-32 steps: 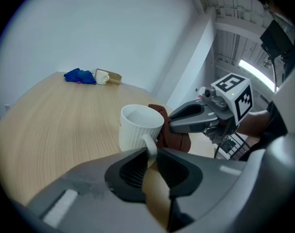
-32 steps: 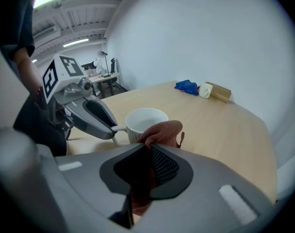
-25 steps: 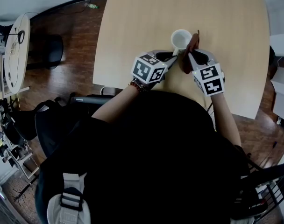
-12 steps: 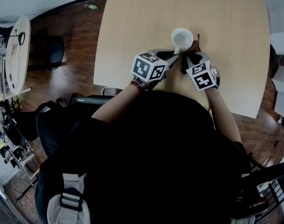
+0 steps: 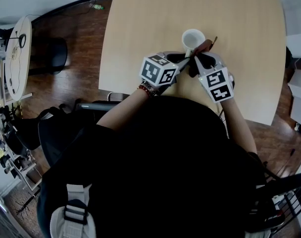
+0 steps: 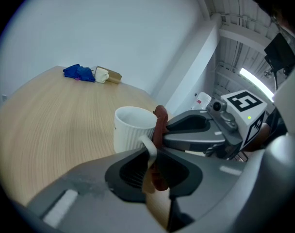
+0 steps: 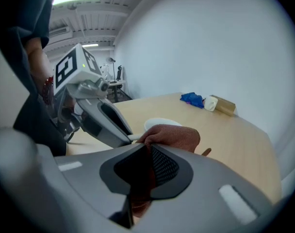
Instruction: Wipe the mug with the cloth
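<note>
Head view: white ribbed mug (image 5: 192, 39) stands upright on the light wood table (image 5: 140, 19), upper centre-right of the frame, with both grippers meeting at its near side. Only this view shows the dark wood floor (image 5: 76, 43) and a round side table (image 5: 17, 53) at the left edge. The gripper views add what the head view cuts off: a blue bundle (image 6: 78, 72) and a white-and-tan object (image 6: 106, 75) at the far table edge by the wall, upper left in the left gripper view. They also give the close-ups of the jaws. Against half a second ago, the mug and the left gripper (image 5: 186, 58) sit in the same spot. The right gripper (image 5: 202, 58) has shifted slightly down-right, and the brown cloth (image 5: 205, 45) now sits higher, against the right side of the mug's rim. Left gripper: jaws clamped on the mug's handle, which pokes up between them in the left gripper view, with a strip of cloth just behind it. Right gripper: jaws drawn together on the cloth, which bunches out above them, lower centre of the right gripper view, touching the mug.
</note>
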`<state>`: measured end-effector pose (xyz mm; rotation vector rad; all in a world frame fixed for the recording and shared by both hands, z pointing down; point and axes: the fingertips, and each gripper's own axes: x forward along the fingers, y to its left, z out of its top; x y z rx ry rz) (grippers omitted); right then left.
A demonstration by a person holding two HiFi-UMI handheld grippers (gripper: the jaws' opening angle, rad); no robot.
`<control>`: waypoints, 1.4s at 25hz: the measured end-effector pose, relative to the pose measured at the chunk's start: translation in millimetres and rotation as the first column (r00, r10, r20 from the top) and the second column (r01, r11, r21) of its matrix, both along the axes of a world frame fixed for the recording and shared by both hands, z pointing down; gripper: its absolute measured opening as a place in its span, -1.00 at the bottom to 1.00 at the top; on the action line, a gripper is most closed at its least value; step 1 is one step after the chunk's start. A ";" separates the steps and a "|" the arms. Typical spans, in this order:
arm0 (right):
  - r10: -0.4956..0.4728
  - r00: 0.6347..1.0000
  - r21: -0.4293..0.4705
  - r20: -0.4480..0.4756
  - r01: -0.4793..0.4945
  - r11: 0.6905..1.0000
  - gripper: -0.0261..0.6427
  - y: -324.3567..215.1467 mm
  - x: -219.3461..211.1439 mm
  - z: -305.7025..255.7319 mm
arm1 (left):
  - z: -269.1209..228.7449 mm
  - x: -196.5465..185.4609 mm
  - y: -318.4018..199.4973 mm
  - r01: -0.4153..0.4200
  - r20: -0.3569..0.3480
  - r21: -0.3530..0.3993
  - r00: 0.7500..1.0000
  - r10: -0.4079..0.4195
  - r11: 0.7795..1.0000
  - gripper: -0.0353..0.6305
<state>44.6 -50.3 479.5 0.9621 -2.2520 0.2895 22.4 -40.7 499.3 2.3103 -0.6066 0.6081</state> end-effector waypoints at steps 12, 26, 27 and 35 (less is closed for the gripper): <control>-0.064 0.992 -0.049 -0.109 0.059 0.997 -0.82 8.0 -12.3 46.6 | -0.1 -3.1 -1.2 -0.011 0.014 0.003 1.000 0.011 1.000 -0.70; 0.061 0.994 -0.039 -0.096 -0.065 0.997 -0.82 -17.5 46.1 32.9 | 3.7 -30.9 -8.1 0.011 0.071 0.054 0.997 -0.015 0.998 -0.70; 0.063 0.995 -0.032 -0.084 -0.066 0.997 -0.82 -21.9 46.8 28.4 | 3.4 -32.7 -8.6 0.011 0.076 0.061 0.997 -0.015 0.998 -0.70; 0.064 0.996 0.005 -0.059 -0.063 0.998 -0.82 -46.5 42.9 7.8 | 13.5 -39.5 -0.5 -0.124 0.172 0.146 0.980 0.098 0.982 -0.68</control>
